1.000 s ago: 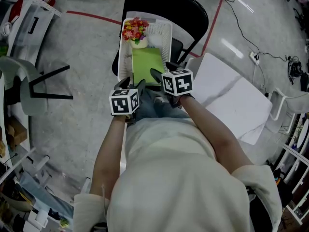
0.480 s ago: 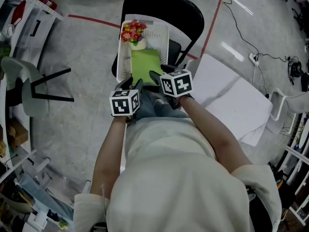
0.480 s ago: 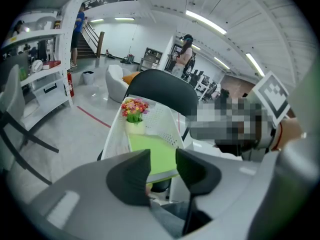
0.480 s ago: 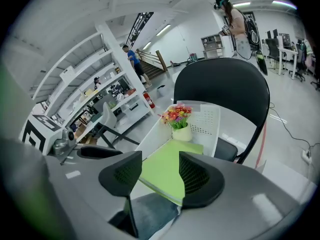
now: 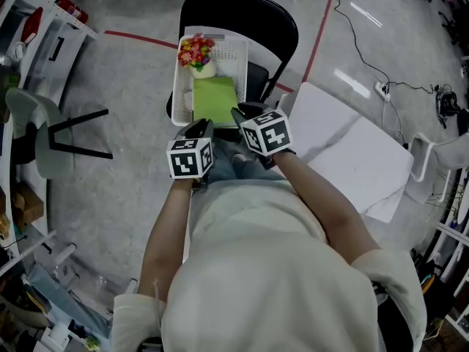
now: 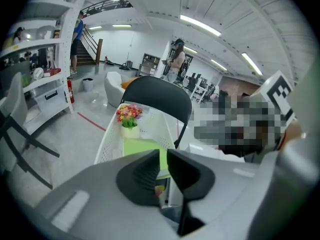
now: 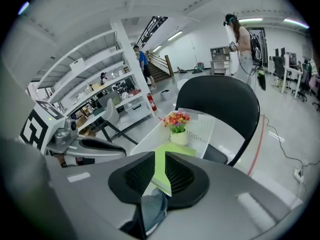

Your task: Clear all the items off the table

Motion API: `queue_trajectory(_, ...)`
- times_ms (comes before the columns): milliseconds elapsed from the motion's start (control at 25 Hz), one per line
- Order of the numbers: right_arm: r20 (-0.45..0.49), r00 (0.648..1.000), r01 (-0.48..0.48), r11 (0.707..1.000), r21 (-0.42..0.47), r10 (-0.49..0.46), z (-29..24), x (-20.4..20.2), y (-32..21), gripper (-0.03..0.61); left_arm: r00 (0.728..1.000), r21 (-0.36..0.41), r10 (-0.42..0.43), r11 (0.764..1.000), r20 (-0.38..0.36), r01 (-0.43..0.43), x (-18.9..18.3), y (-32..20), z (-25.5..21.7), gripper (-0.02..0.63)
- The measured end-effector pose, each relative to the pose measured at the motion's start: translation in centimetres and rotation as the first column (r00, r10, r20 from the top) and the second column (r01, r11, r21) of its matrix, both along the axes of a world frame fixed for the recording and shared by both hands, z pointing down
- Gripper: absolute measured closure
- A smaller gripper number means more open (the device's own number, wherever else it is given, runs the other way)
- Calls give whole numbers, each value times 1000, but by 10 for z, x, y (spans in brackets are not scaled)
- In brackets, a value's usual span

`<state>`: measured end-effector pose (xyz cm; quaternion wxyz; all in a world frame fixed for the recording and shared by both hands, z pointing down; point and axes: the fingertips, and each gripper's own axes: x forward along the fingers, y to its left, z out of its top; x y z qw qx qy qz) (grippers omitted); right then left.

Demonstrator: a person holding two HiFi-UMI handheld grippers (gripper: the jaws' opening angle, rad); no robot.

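Since the flower pot [image 5: 196, 56] and green pad [image 5: 215, 101] sit in the white basket [image 5: 178, 86] on the far chair [image 5: 242, 13], and the worktop [image 5: 352, 160] on the right looks bare, I think the job is nearly done. My left tool [image 6: 163, 156] and right tool [image 7: 160, 159] have just been closing, almost together, holding nothing.
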<state>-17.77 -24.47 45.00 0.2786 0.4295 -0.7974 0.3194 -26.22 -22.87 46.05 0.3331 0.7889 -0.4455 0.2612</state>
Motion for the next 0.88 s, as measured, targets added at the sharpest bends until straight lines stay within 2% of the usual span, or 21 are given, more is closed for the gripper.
queue_trajectory(160,-21,1000,-8,998,68,9,-18,9,12,575,1000,37,-19,999,-9,20,10,7,-14,580)
queue_trajectory(480,-1,998,-68,987,149,69,-46,43,47,580,999,93,1,996,-34,3,44,30,-39,603)
queue_trajectory(880,26,974,-225,963,147,224,-60,95,93,580,992,106,118,988,-50,-112,83,59,-55,603)
